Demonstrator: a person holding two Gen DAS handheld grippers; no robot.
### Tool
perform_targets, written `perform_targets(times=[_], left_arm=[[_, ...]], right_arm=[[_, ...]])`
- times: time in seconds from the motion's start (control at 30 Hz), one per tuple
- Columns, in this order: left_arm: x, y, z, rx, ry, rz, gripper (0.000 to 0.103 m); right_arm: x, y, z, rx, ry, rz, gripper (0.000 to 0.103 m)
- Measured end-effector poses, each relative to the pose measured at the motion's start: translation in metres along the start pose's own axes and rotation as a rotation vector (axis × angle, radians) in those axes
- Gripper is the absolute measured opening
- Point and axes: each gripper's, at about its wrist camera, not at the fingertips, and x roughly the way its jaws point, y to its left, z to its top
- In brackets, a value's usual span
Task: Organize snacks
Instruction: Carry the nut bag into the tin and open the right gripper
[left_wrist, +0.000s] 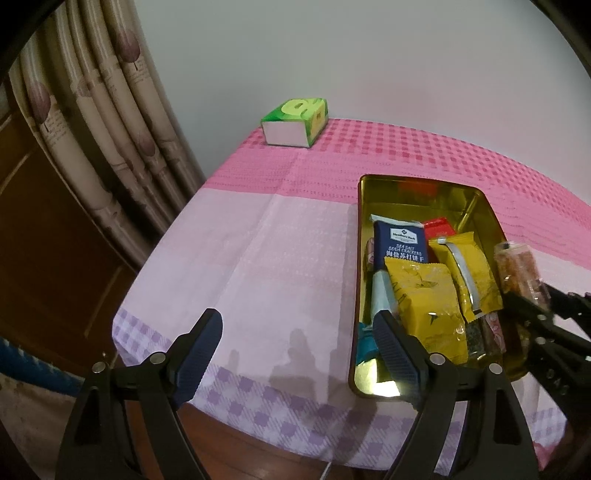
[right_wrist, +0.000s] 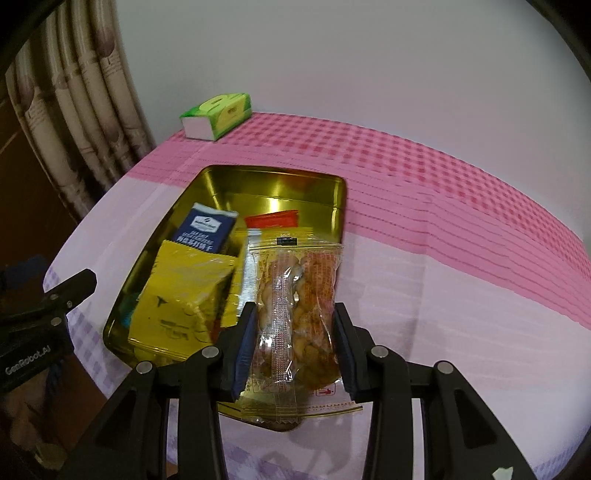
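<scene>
Currently: right gripper (right_wrist: 295, 332) grasps clear snack packet (right_wrist: 295, 295) (over gold tin (right_wrist: 273, 181)); left gripper (left_wrist: 299, 343) released, empty.

Glossy metal tin (left_wrist: 484, 206), matt cloth (left_wrist: 258, 240)

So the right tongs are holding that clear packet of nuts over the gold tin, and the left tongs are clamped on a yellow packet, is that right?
Not quite. The left tongs are open and hold nothing, as the left wrist view shows. The rest stands: the right tongs hold the clear packet of nuts over the gold tin's edge.
</scene>
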Motion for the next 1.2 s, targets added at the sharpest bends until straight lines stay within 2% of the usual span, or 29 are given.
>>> perform_targets(times=[0.67, 1.2], left_arm=[[0.007, 0.009, 0.0, -0.039, 0.026, -0.001, 0.084], [0.011, 0.011, -0.002, -0.061, 0.043, -0.01, 0.084]], right_arm=[[0.031, 0.02, 0.008, 0.002, 0.035, -0.057, 0.036], [0.039, 0.019, 0.003, 0.029, 0.056, -0.047, 0.037]])
